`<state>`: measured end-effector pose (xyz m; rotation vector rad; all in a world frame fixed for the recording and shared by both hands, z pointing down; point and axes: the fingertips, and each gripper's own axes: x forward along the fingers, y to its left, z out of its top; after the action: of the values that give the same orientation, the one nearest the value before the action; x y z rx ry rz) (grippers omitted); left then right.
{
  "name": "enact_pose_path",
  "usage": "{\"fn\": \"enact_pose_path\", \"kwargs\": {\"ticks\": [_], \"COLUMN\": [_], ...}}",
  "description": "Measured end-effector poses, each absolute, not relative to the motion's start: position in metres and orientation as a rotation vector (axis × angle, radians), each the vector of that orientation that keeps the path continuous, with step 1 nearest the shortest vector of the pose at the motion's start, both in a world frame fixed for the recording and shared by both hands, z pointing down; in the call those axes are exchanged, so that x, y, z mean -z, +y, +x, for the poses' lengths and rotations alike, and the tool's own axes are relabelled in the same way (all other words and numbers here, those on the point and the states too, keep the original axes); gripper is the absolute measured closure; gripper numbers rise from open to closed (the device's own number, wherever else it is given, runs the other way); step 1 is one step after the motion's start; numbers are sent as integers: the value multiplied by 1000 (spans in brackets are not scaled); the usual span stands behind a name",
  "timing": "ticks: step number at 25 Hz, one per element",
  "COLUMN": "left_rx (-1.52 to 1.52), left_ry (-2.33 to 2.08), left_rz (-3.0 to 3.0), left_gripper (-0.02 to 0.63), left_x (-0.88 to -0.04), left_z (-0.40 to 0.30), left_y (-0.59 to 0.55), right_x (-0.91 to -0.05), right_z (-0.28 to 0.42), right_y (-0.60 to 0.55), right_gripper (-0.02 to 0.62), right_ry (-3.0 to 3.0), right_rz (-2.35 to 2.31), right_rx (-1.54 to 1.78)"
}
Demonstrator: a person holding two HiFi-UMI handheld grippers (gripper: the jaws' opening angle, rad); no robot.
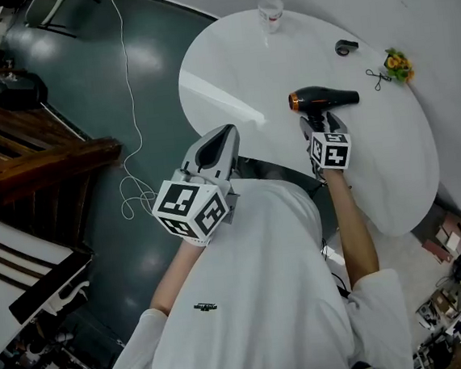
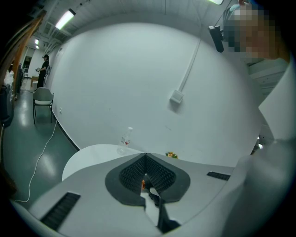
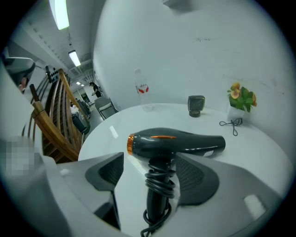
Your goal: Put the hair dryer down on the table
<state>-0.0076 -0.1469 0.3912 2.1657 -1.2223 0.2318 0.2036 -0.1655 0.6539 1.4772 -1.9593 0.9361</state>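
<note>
Hair dryer [image 3: 180,141] lies between the right gripper's [image 3: 150,163] parted jaws.

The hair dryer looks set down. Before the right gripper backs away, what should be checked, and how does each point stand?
1. Hair dryer lying on the table: ok.
2. Right gripper jaws open, with the handle between them: ok.
3. Pads off the handle: one is clearly apart; the other, cannot tell.
4. Wound cord free of the jaws: cannot tell.
5. Dryer well in from the table's edge: ok.
6. Bottle and flowers apart from the dryer: ok.
</note>
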Motion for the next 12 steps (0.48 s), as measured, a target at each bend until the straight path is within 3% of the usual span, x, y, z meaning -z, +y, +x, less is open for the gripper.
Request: {"fn": "enact_pose_path", "kwargs": {"ticks": [12], "left_rx": [-203], "left_ry": [-1226], "left_rz": [2170], "left_gripper": [597], "left_x": [-389], "left_z": [-13], "left_y": [-147], "right_x": [-558], "right_z": [185], "right_y": [-162], "right_gripper": [247], "right_ry": [-2159], "right_rz": [1420], "right_rx": [-772]}}
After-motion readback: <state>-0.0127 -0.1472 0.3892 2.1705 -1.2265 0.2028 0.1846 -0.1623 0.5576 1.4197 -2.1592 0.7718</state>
